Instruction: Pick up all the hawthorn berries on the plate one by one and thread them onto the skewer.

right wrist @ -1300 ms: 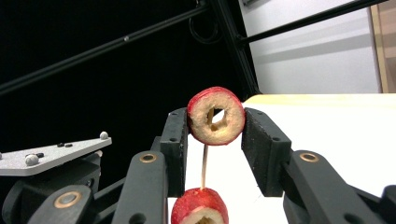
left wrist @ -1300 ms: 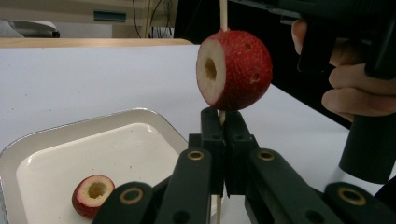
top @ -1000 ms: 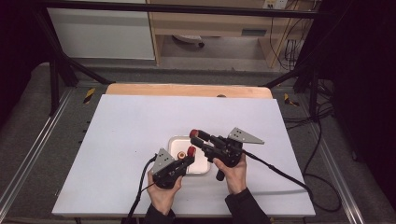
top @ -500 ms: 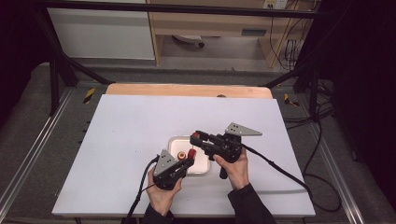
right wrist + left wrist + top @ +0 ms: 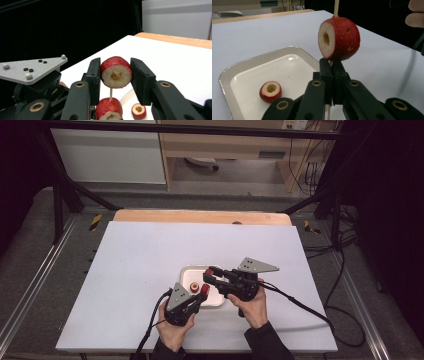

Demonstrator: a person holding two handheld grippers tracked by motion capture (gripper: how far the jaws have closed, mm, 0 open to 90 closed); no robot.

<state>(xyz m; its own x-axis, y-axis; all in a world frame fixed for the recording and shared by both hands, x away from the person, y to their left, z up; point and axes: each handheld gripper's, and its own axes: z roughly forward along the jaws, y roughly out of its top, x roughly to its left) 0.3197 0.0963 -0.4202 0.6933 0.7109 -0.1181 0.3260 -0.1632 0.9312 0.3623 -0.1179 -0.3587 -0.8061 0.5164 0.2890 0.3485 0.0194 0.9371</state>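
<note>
Currently: skewer (image 5: 336,7) pinched upright in the fully closed left gripper (image 5: 331,75) fingers, one hawthorn (image 5: 339,38) threaded; second hawthorn (image 5: 116,72) clamped by part-closed right gripper (image 5: 115,77) above its tip. Spare piece (image 5: 270,91) in tray (image 5: 227,75), bench centre. Risk: off-centre push, fruit split or stick snapped

Red-skinned fruit pieces (image 5: 339,38) are showing pale cored flesh; the tray (image 5: 227,75) is looking white, the grippers' jaws black.
</note>
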